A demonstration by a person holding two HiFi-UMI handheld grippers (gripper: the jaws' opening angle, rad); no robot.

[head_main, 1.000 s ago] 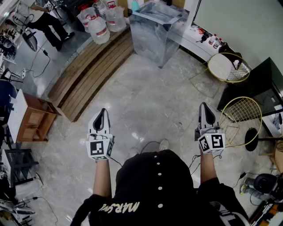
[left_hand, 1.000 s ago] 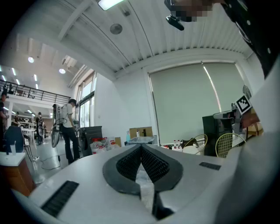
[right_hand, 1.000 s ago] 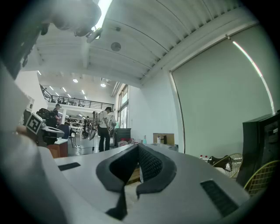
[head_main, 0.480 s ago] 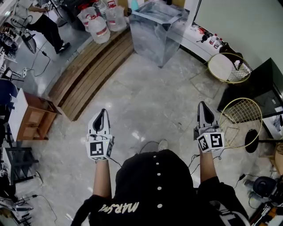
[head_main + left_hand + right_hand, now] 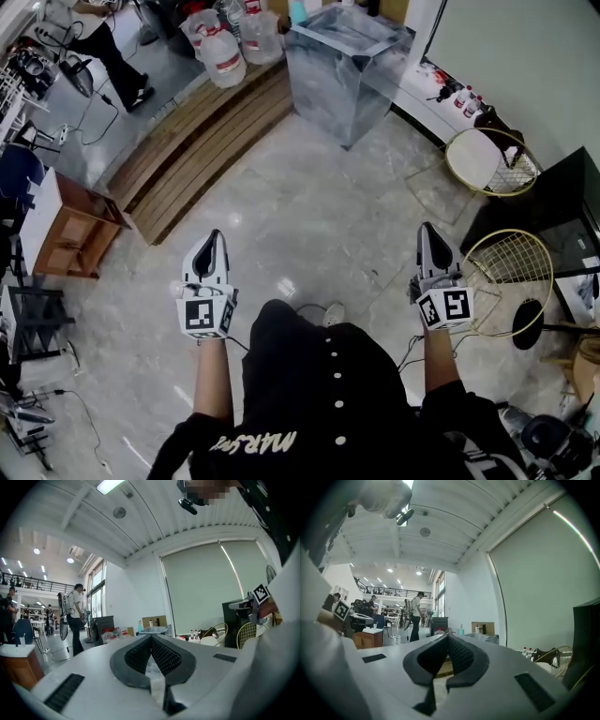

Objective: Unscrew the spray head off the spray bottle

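Grippers first: left gripper is pressed together with nothing in it, and right gripper is the same. Both are held level out in front of the body. Against a second ago neither has changed its closure or its spot in the head view. What changed is the room. The marble floor, wooden platform and clear box have all slid a bit in the head view. The person far off at upper left has shifted too. We read that as us walking, not working. We can't pick out a spray bottle anywhere. A small teal bottle behind the box is a candidate, but too small to tell. Task looks not started: we have to find the bottle and get to it.
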